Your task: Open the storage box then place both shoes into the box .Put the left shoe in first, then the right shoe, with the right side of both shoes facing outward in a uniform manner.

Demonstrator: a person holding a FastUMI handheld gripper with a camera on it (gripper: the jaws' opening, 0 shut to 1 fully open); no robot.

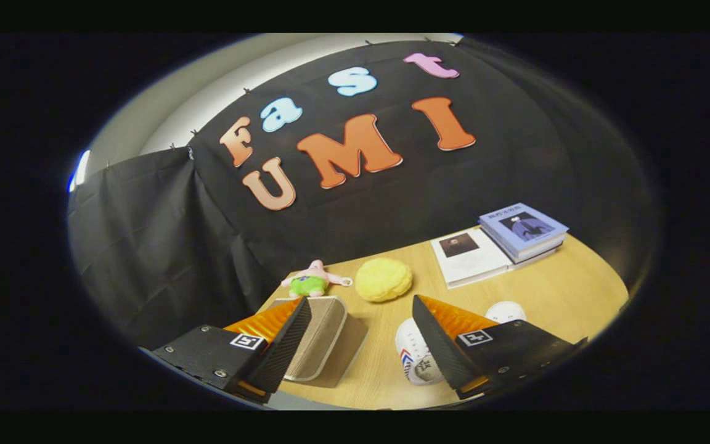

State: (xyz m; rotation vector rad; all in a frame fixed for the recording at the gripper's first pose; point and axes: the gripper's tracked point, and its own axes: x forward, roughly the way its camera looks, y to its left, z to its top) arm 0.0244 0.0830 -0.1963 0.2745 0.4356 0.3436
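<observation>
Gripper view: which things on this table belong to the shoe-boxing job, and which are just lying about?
For the job:
- beige fabric storage box, beside the left finger
- white shoes, one partly behind the right finger, another beyond it
- claw, open, holding nothing

Lying about:
- pink and green starfish plush toy
- yellow round cushion
- white book
- stacked blue books

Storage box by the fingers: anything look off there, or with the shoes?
Nothing looks damaged or spilled. The storage box sits beside the open gripper, just past one finger; I cannot tell if its lid is open. One white shoe lies on the table partly behind the other finger, a second white shoe beyond it.
</observation>
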